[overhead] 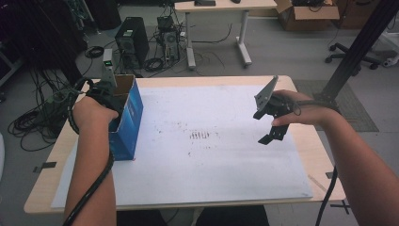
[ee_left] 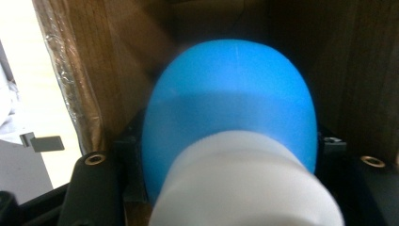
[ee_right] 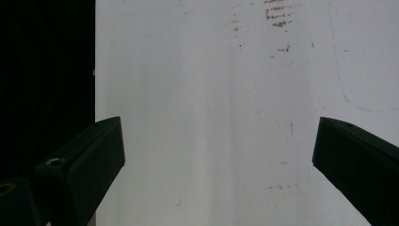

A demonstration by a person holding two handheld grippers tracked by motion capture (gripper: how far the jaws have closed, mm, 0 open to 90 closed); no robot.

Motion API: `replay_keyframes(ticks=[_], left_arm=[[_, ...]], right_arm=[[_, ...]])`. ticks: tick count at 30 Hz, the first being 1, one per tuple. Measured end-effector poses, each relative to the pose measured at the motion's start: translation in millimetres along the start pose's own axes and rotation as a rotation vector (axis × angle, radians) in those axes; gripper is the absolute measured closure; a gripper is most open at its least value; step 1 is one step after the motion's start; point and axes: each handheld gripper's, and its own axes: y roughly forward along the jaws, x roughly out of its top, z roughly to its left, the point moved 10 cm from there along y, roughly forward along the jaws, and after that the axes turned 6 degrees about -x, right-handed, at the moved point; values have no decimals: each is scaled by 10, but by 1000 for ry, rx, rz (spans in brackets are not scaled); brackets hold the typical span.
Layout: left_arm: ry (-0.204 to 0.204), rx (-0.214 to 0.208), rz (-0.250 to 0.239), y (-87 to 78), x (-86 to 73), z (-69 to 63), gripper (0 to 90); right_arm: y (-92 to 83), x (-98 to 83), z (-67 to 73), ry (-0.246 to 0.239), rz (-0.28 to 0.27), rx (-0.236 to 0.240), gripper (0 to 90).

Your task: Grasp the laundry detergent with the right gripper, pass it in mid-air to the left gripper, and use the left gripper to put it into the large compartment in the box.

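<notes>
Reaching down into the open blue box [overhead: 126, 120] at the table's left edge, the left gripper [overhead: 109, 96] grasps a blue-and-white bulb-shaped object [ee_left: 230, 117] inside it, while the right gripper [overhead: 272, 131] hovers released over the white sheet [overhead: 211, 174], out of the way.

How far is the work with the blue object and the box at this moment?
Done: the left gripper has reached into the open box. In hand: a blue object with a white end sits between its jaws, inside the box. Left: letting go and pulling out. The right gripper hangs open over the white sheet.
</notes>
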Motion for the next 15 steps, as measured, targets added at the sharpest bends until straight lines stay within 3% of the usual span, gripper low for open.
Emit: replay_keyframes(ticks=[5,15], left_arm=[[-4,-10,1,-8,-5,-18,313],[-1,12,-6,-139,-24,-57,291]], right_arm=[[12,-26,2,3,0,0,30],[10,-21,13,-4,-10,3,30]])
